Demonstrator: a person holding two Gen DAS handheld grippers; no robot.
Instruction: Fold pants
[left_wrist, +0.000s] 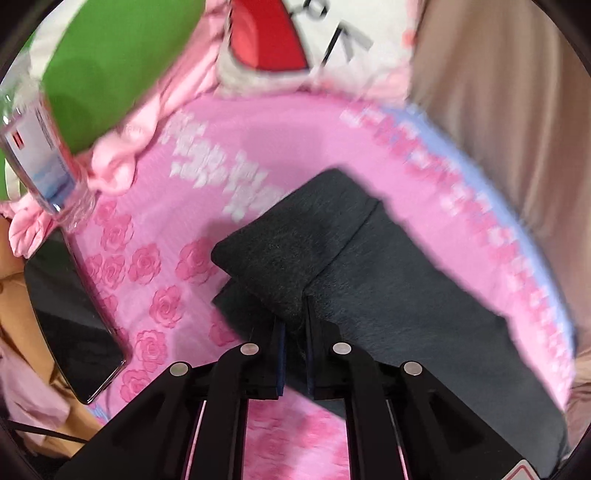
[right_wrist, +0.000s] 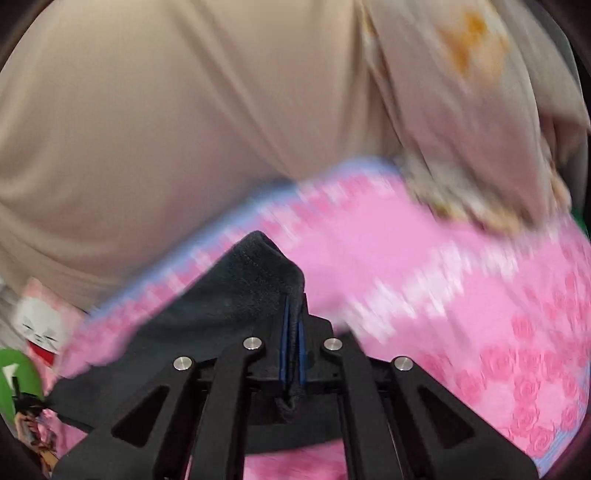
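Note:
The pants (left_wrist: 388, 266) are dark grey and lie partly folded on a pink rose-patterned blanket (left_wrist: 155, 266). My left gripper (left_wrist: 294, 317) is shut on a fold of the pants, lifting a corner above the layer beneath. In the right wrist view my right gripper (right_wrist: 294, 314) is shut on another bunched edge of the pants (right_wrist: 236, 295), which drapes away to the left over the blanket (right_wrist: 461, 295). The cloth hides both grippers' fingertips.
A water bottle (left_wrist: 40, 147) lies at the left by a green cushion (left_wrist: 107, 62). A black phone or tablet (left_wrist: 70, 317) lies on the blanket's left edge. A white and red pillow (left_wrist: 280, 37) sits at the back. Beige cloth (right_wrist: 166, 110) fills the space beyond the blanket.

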